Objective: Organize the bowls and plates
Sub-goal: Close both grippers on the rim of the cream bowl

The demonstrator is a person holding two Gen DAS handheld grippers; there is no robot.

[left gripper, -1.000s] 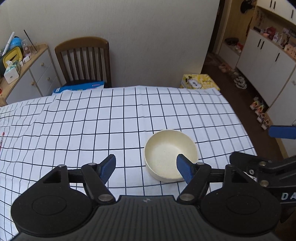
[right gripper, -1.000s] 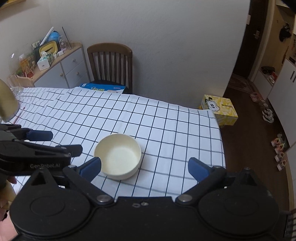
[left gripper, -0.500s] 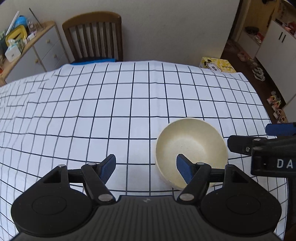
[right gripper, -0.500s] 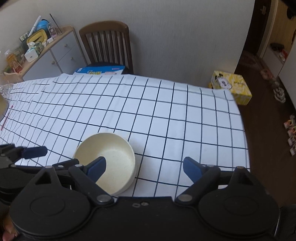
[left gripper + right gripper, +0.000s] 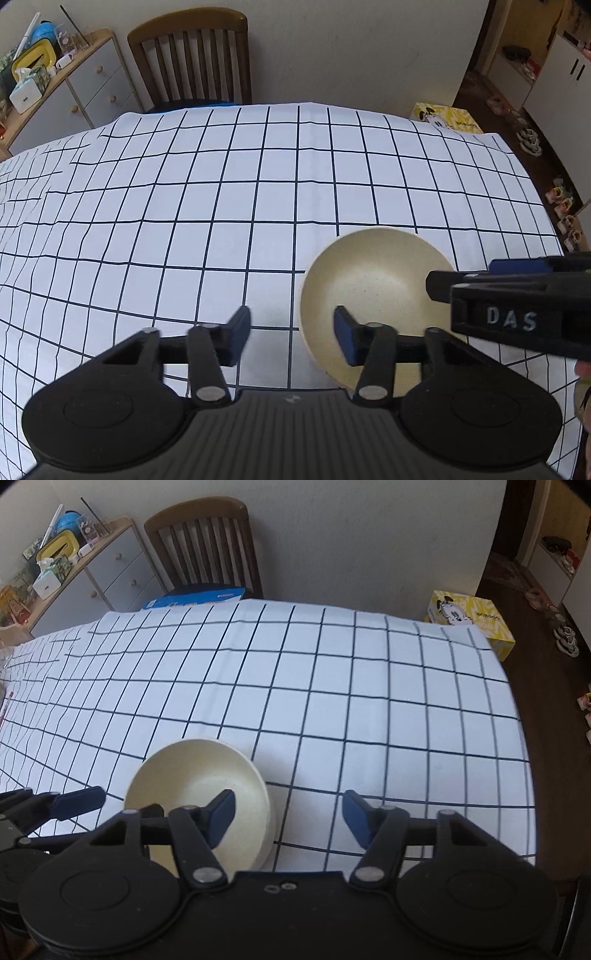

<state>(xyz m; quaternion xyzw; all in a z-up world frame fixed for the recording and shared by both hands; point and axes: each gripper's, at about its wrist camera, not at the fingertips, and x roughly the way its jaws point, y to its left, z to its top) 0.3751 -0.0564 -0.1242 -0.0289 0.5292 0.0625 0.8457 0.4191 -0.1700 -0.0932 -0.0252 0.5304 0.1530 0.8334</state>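
On checked-cloth desk [image 5: 258,206], near its edge: cream bowl [image 5: 373,291] straddled at opposite rims by left claw [image 5: 291,332] & right claw [image 5: 288,812], both closing, not yet pinching. Next, prob.: clamp rim, lift level.

Cream bowl sitting upright on the checked cloth

The bowl [image 5: 373,291] [image 5: 199,775] is standing mouth-up and empty, round, pale cream with fine speckling inside. It is resting flat on the white cloth, lying toward four o'clock in the left wrist view and seven o'clock in the right wrist view.
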